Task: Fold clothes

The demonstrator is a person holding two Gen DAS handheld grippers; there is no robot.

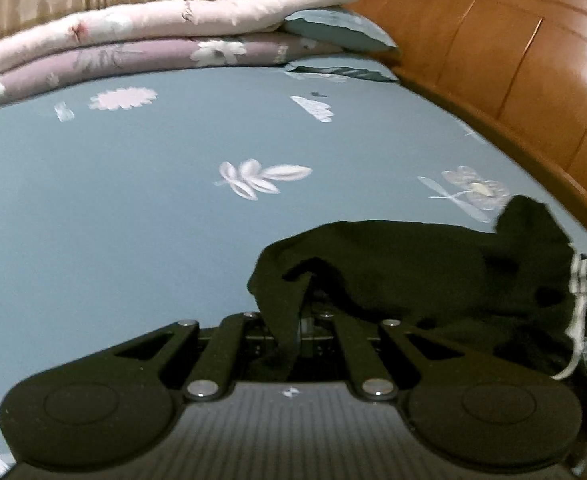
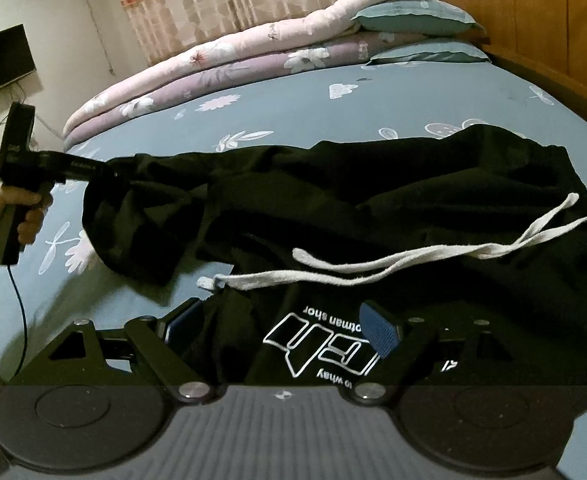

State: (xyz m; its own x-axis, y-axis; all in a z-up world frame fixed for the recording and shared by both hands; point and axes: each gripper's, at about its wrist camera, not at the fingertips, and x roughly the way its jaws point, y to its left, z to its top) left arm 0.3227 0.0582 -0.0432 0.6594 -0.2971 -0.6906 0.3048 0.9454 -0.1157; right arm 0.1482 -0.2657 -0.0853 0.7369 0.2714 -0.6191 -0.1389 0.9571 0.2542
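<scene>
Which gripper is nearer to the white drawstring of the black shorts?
Right. The right gripper stands open just below the white drawstring, over the printed logo. The left gripper is shut on an edge of the black shorts at their far left end.

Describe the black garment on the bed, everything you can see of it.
The black garment is soft dark knit fabric, rumpled and spread across the blue floral bedsheet. A white drawstring in two flat strands lies over it, and a white outlined logo with lettering sits near the right claw, whose open fingers straddle that printed part. The left claw is shut on one end, holding it lifted off the sheet.
</scene>
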